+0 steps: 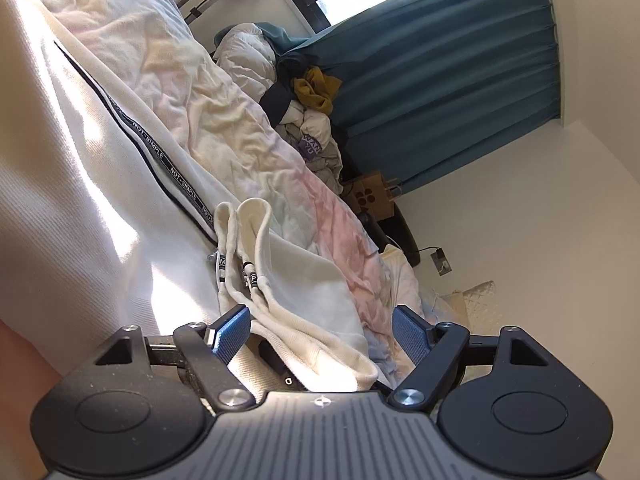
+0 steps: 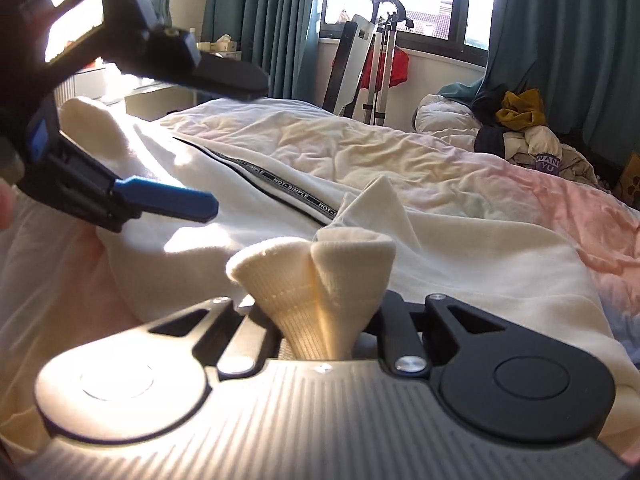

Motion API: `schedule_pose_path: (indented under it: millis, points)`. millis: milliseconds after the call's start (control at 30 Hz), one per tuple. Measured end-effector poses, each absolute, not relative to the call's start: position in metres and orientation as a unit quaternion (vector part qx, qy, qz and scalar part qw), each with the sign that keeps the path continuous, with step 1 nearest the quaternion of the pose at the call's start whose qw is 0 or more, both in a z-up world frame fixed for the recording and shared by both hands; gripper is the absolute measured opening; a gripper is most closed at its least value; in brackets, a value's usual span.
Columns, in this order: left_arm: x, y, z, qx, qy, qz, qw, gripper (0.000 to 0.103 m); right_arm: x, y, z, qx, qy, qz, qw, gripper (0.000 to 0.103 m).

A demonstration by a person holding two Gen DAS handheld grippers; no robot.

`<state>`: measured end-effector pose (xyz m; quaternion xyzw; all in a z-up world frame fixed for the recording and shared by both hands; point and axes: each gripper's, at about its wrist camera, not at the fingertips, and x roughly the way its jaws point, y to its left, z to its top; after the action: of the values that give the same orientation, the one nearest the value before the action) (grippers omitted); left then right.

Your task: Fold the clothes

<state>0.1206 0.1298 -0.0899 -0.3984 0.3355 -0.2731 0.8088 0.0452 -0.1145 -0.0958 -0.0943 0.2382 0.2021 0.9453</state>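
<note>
- Your right hand-held gripper is clamped on a bunched ribbed cuff of the cream sweatshirt; the knit flares out above the pinched jaws like a funnel.
- Your left hand-held gripper stands with its jaws well apart. A hem edge and the hood's folded rim lie between the blue pads, but nothing is pinched. From the right wrist view it hangs above the garment at upper left.
- The sweatshirt lies spread on the bed, over a pale, pink-tinted sheet, with a hood and two drawcords near your left hand-held gripper.
- Expect it to handle as soft, limp and fairly light: thick cotton-like knit that sags wherever you do not support it. It is not slippery and not fragile, and the ribbing gives the pads good bite.
- Good places to take hold, by my judgement: the ribbed cuffs and hem band, or a shoulder seam. Avoid the drawcords, which would pull through instead of lifting the cloth.
- Readable writing: a dark tape running along the garment repeats "NOT·SIMPLE".
- Further out, a heap of other clothes sits at the far side of the bed by the teal curtain; a purple patch there reads "WAN… YU", partly hidden.
</note>
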Motion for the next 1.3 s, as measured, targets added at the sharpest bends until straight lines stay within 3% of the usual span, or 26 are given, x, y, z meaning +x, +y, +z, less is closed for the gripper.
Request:
schedule_pose_path:
  millis: [233, 333, 667, 867, 933, 1000, 1067, 1300]
  points:
    - [0.122, 0.119, -0.103, -0.424, 0.353, -0.297, 0.779, 0.082, 0.045, -0.142, -0.077, 0.029, 0.216, 0.188, 0.958, 0.014]
    - [0.123, 0.112, -0.112, -0.460, 0.354, -0.323, 0.748, 0.089, 0.047, -0.148, -0.070, 0.050, 0.212, 0.190, 0.957, 0.014]
    - [0.184, 0.080, -0.144, -0.527, 0.390, -0.321, 0.683, 0.090, 0.043, -0.142, -0.068, -0.023, 0.211, 0.209, 0.955, 0.014]
    - [0.223, 0.065, -0.137, -0.438, 0.431, -0.322, 0.720, 0.074, 0.033, -0.125, -0.071, -0.136, 0.188, 0.222, 0.947, 0.015]
    - [0.237, 0.060, -0.136, -0.408, 0.447, -0.319, 0.730, 0.061, 0.033, -0.121, -0.074, -0.148, 0.182, 0.223, 0.946, 0.016]
    - [0.247, 0.054, -0.135, -0.358, 0.466, -0.308, 0.748, 0.033, 0.034, -0.117, -0.081, -0.164, 0.176, 0.225, 0.944, 0.016]
    - [0.256, 0.054, -0.135, -0.327, 0.470, -0.292, 0.766, 0.020, 0.030, -0.107, -0.092, -0.215, 0.150, 0.229, 0.937, 0.016]
    - [0.266, 0.078, -0.131, -0.327, 0.443, -0.288, 0.784, 0.018, 0.035, -0.085, -0.104, -0.253, 0.114, 0.232, 0.932, 0.018]
